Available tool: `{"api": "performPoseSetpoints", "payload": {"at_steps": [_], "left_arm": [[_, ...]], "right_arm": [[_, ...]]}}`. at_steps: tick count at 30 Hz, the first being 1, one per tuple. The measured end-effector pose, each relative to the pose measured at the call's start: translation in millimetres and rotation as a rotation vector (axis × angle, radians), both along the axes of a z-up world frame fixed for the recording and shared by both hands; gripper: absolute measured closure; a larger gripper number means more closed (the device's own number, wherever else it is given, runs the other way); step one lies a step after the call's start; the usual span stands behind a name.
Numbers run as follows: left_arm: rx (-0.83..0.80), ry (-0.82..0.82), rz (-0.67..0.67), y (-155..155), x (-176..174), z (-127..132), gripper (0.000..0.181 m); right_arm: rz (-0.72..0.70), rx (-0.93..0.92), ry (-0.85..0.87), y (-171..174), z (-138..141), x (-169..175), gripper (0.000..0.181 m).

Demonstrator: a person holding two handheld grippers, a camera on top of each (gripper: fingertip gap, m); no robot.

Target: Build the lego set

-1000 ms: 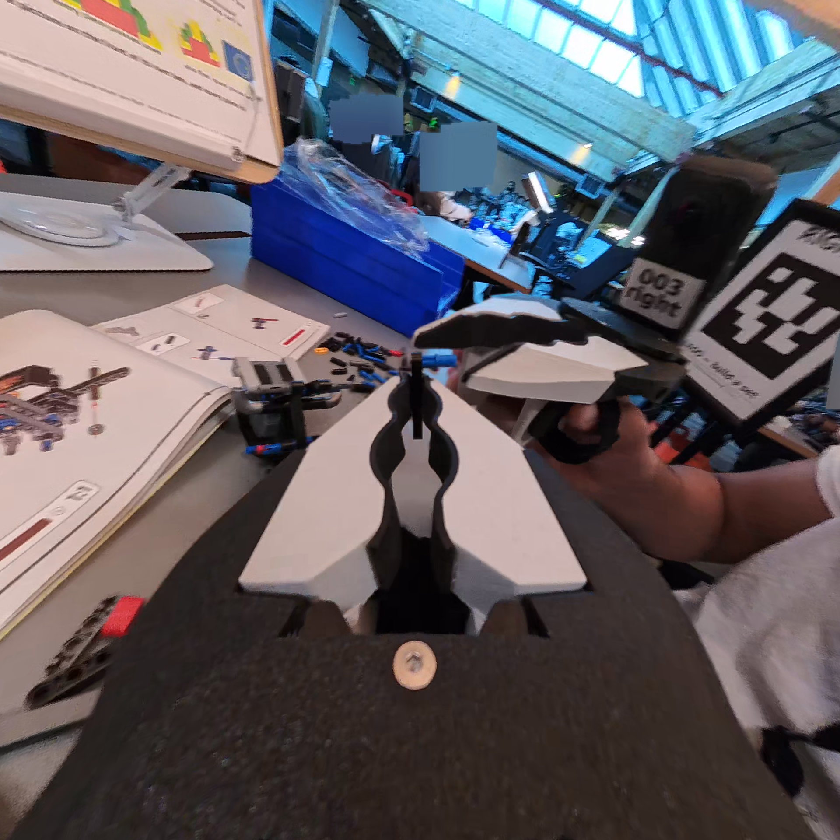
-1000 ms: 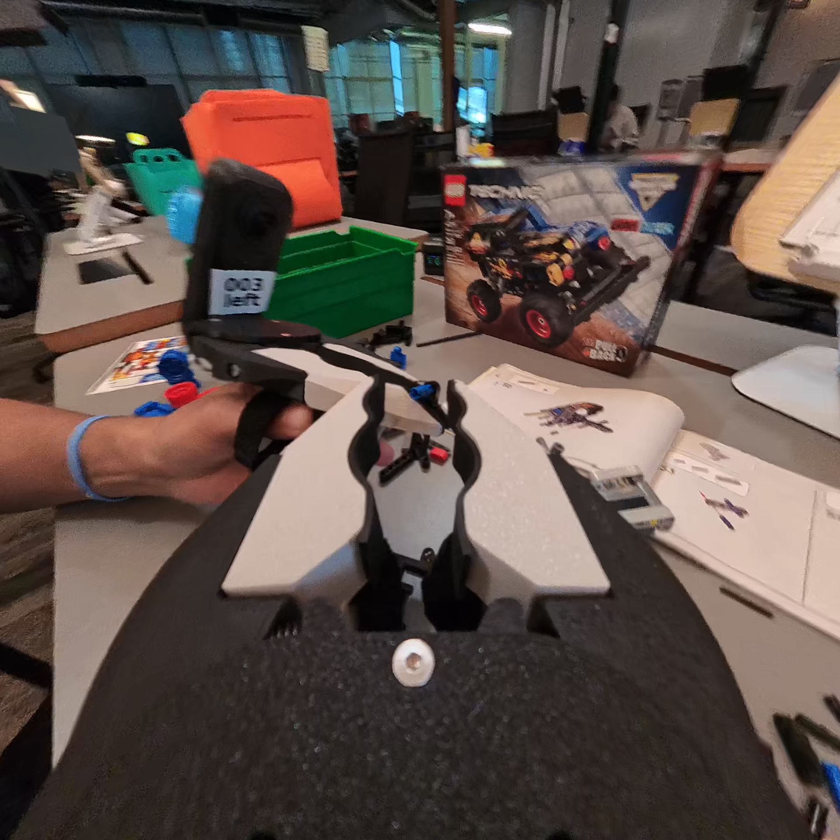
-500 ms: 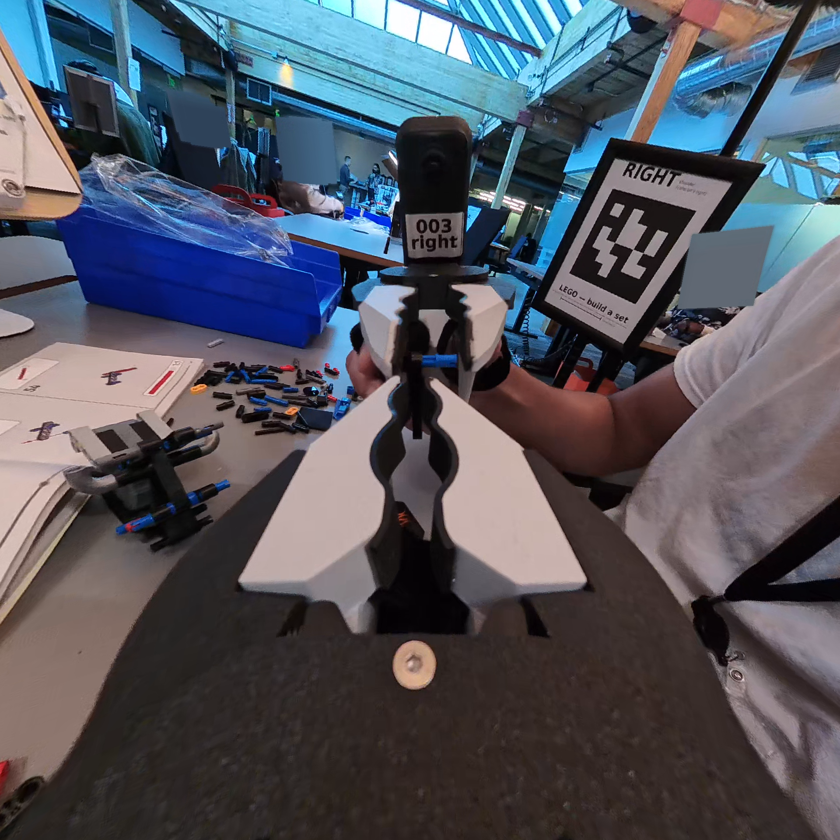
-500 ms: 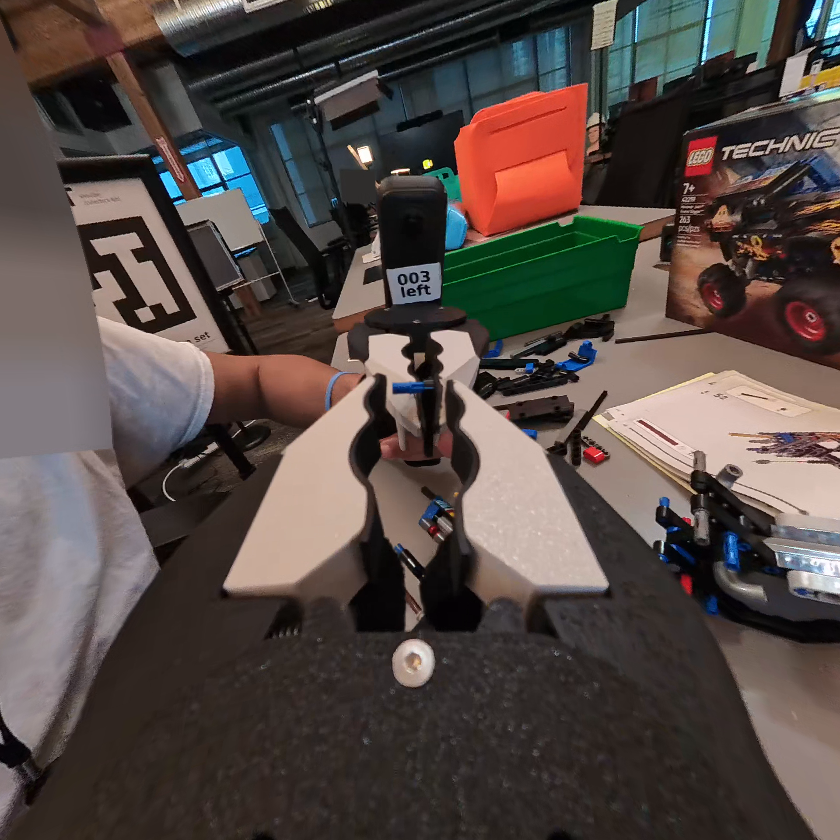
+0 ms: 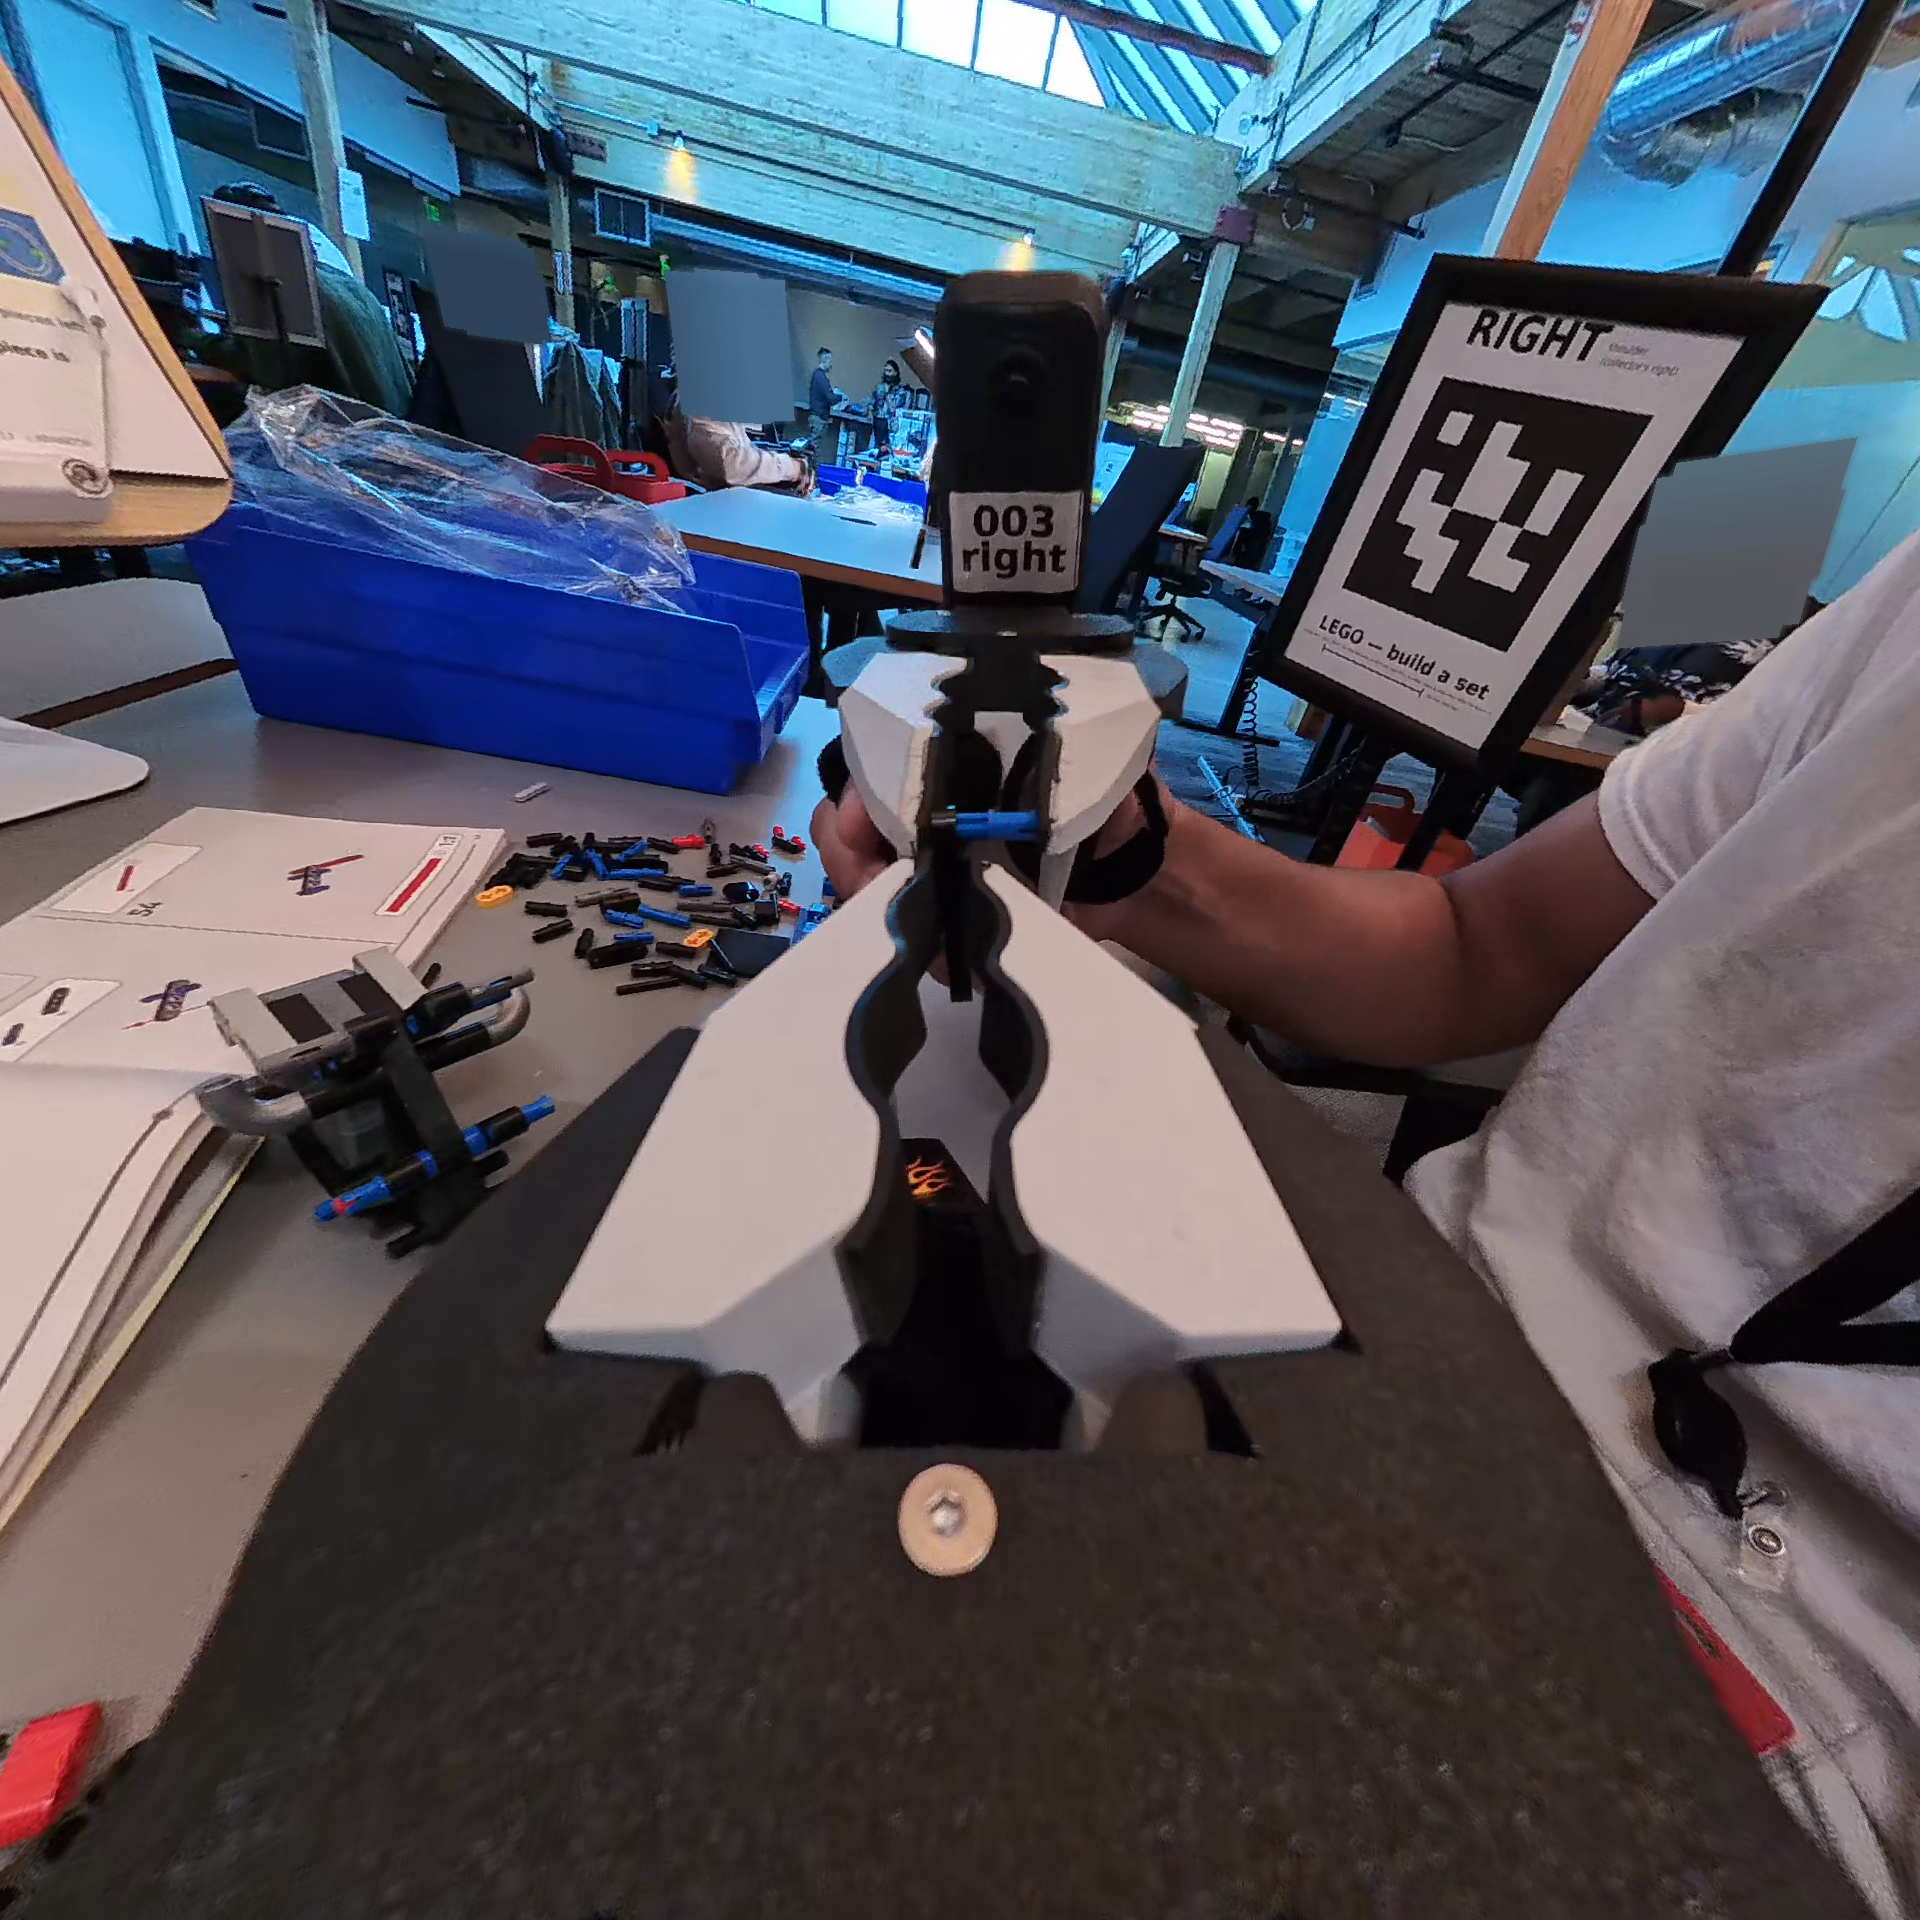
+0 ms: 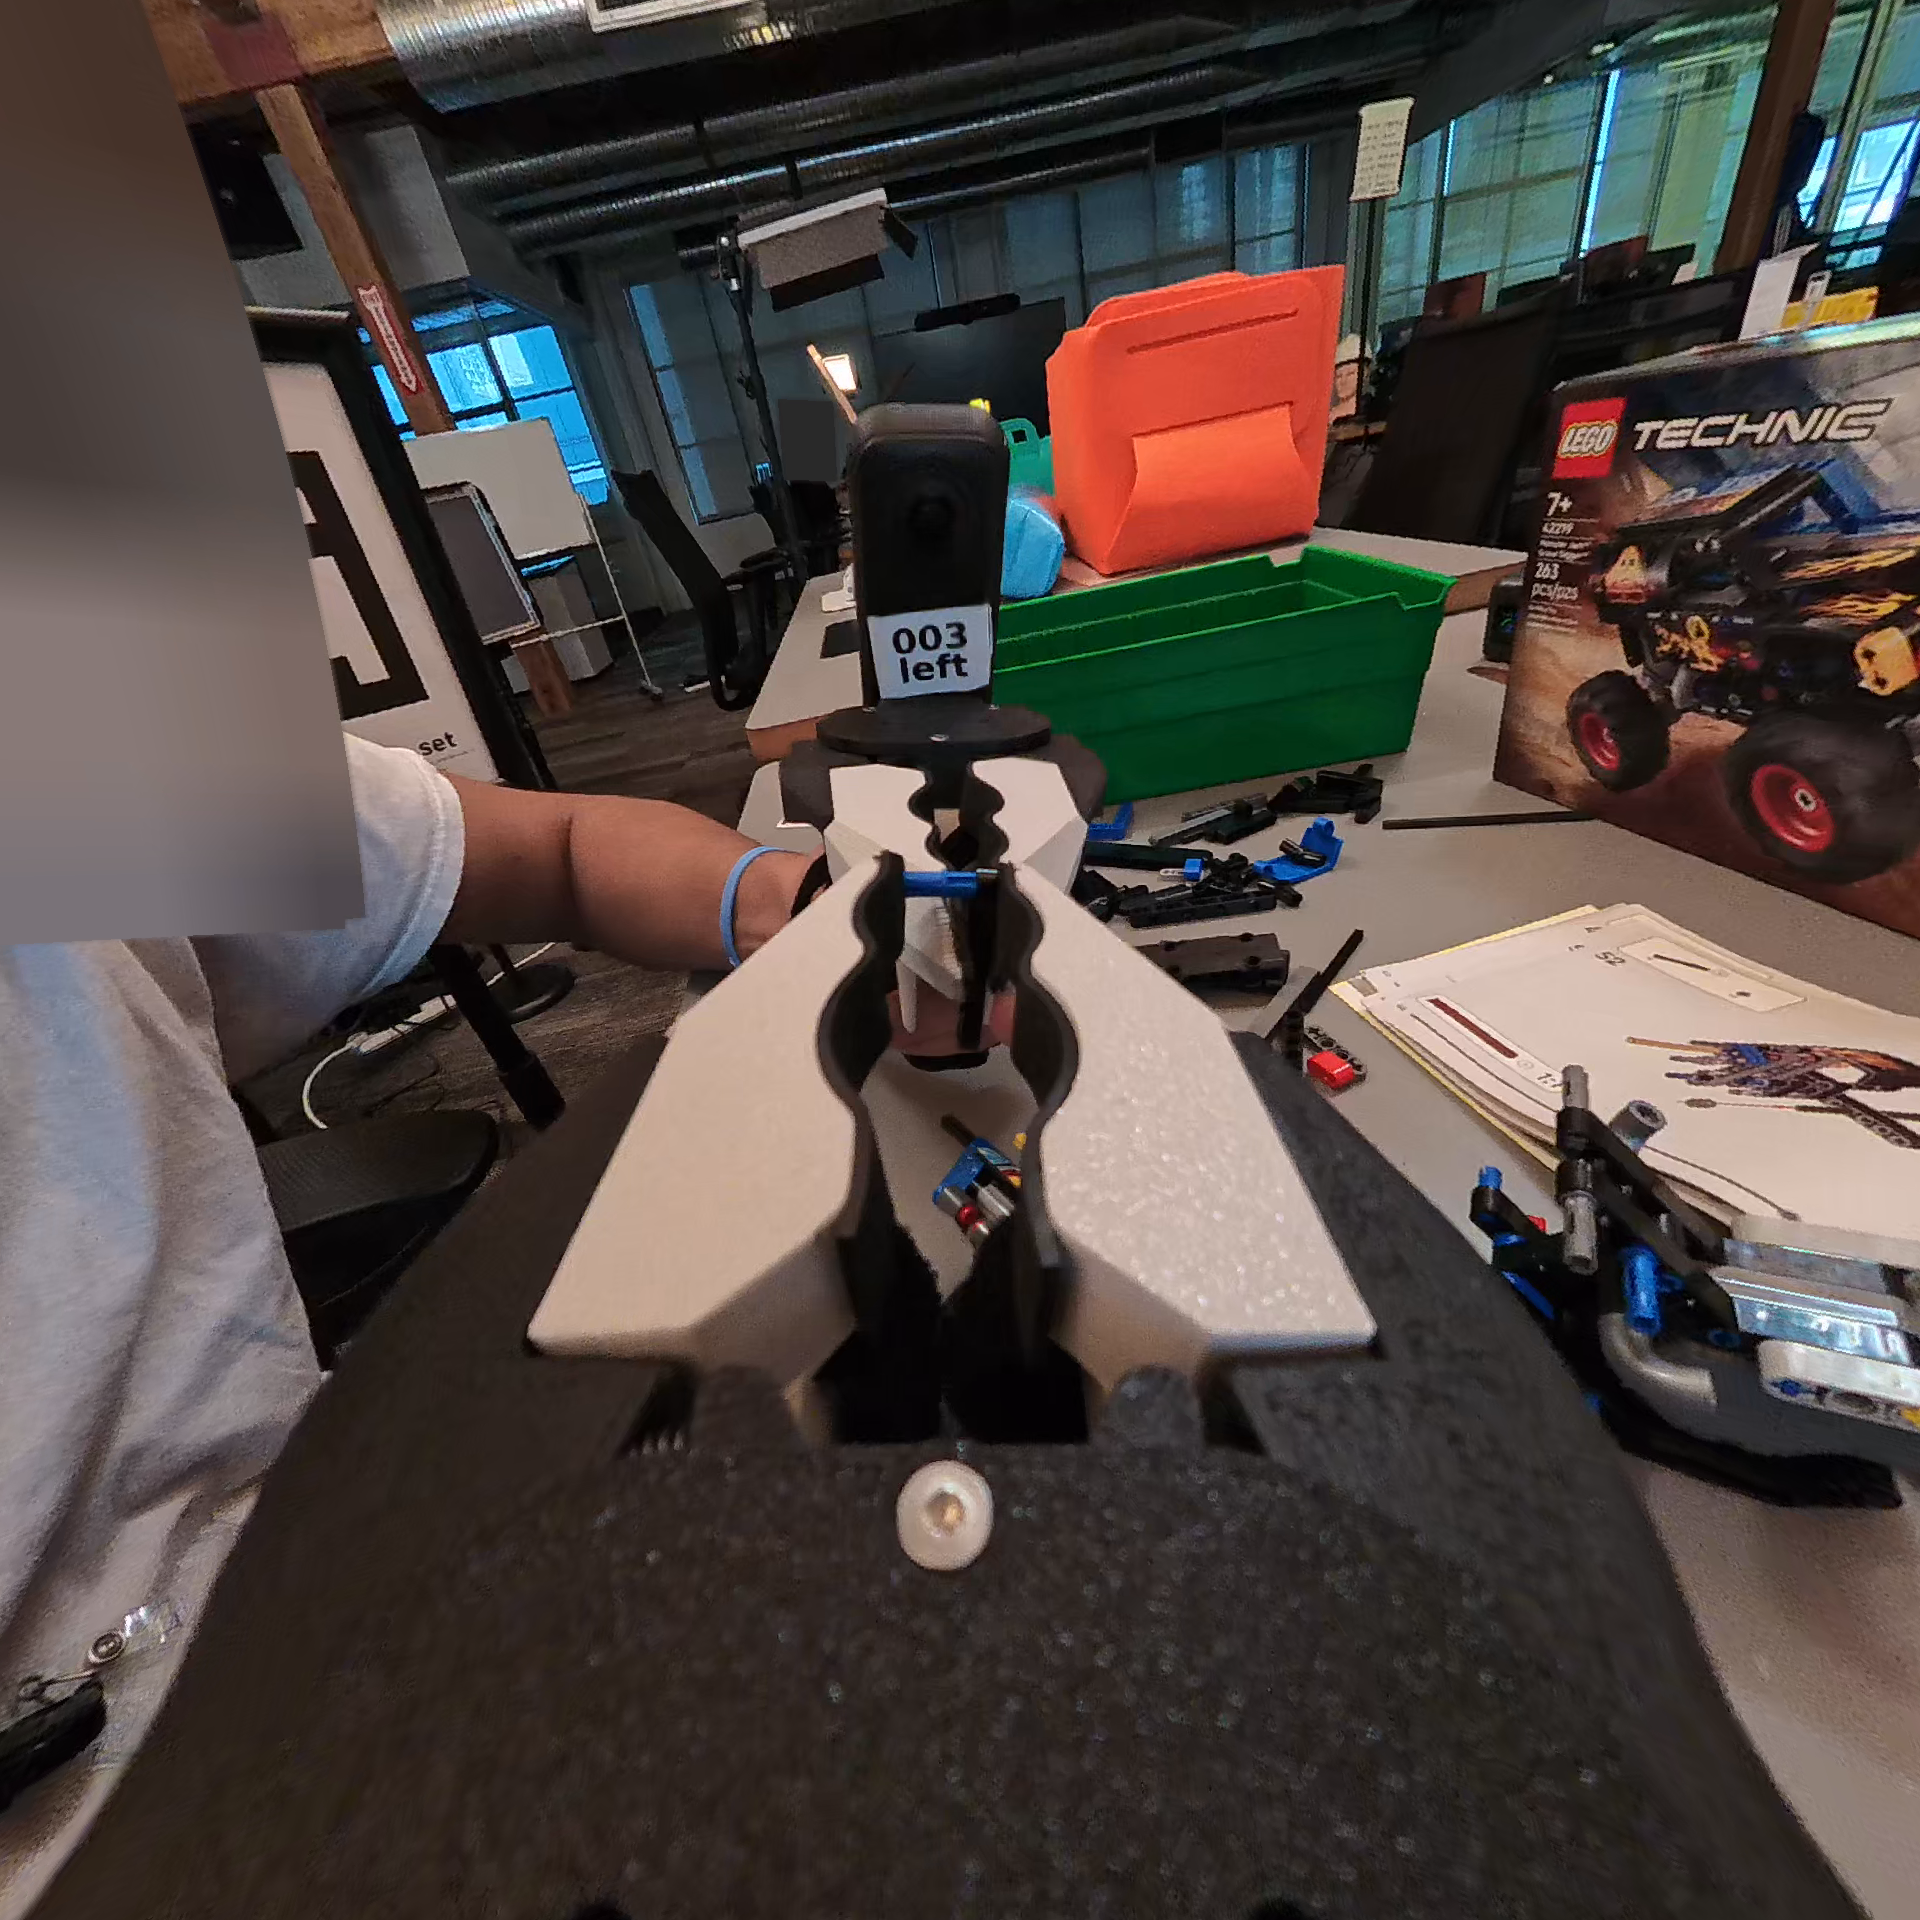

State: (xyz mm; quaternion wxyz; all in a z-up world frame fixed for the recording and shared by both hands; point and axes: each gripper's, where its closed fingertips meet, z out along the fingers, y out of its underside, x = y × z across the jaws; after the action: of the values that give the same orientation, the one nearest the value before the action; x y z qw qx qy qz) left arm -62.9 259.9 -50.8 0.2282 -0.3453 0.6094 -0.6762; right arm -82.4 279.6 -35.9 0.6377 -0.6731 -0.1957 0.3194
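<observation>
Two grippers nose to nose: left gripper (image 5: 951, 883) clamped on one black beam (image 5: 958, 935), right gripper (image 6: 940, 883) pinching one blue pin (image 6: 940, 884). Pin tip touching beam, between both jaw pairs.

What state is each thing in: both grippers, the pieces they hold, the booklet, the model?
left gripper: shut on black beam
right gripper: shut on blue pin
black beam: held upright
blue pin: level, touching beam's top
instruction booklet: open
model: partly built, on table
</observation>
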Motion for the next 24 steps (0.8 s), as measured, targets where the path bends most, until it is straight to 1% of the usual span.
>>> {"api": "performPoseSetpoints", "payload": {"at_steps": [6, 8, 11, 14, 15, 17, 19, 21, 24], "left_arm": [[0.052, -0.016, 0.019, -0.8, 0.1, -1.6, 0.179], [0.087, -0.032, 0.036, -0.1, 0.1, -1.3, 0.179], [0.138, -0.063, 0.063, 0.0, -0.4, 0.7, 0.179], [0.214, -0.077, 0.085, 1.5, 0.0, -2.6, 0.179], [0.240, -0.080, 0.092, 2.5, 0.7, -4.6, 0.179], [0.305, -0.083, 0.094, 1.6, 0.6, -9.9, 0.179], [0.362, -0.087, 0.105, 0.0, 1.3, -14.1, 0.179], [0.368, -0.089, 0.107, -0.8, 1.4, -14.0, 0.179], [0.352, -0.088, 0.110, 0.3, 1.5, -12.1, 0.179]], "right_arm": [[0.003, 0.007, -0.028, -1.4, -2.0, 0.0, 0.166], [-0.009, -0.004, -0.036, -0.4, -2.4, 0.5, 0.166], [0.005, 0.011, -0.021, -1.5, 0.4, -0.9, 0.167], [0.037, 0.007, -0.005, -2.1, 0.9, -1.8, 0.166], [0.036, -0.007, -0.032, -1.7, -1.5, 0.2, 0.166], [-0.027, -0.011, -0.155, 1.0, -9.0, 6.2, 0.150], [-0.062, 0.037, -0.295, -3.1, -11.9, 6.5, 0.154], [-0.096, 0.100, -0.404, -6.7, -11.3, 4.1, 0.162], [-0.144, 0.152, -0.493, -6.6, -8.8, 2.6, 0.166]]}}
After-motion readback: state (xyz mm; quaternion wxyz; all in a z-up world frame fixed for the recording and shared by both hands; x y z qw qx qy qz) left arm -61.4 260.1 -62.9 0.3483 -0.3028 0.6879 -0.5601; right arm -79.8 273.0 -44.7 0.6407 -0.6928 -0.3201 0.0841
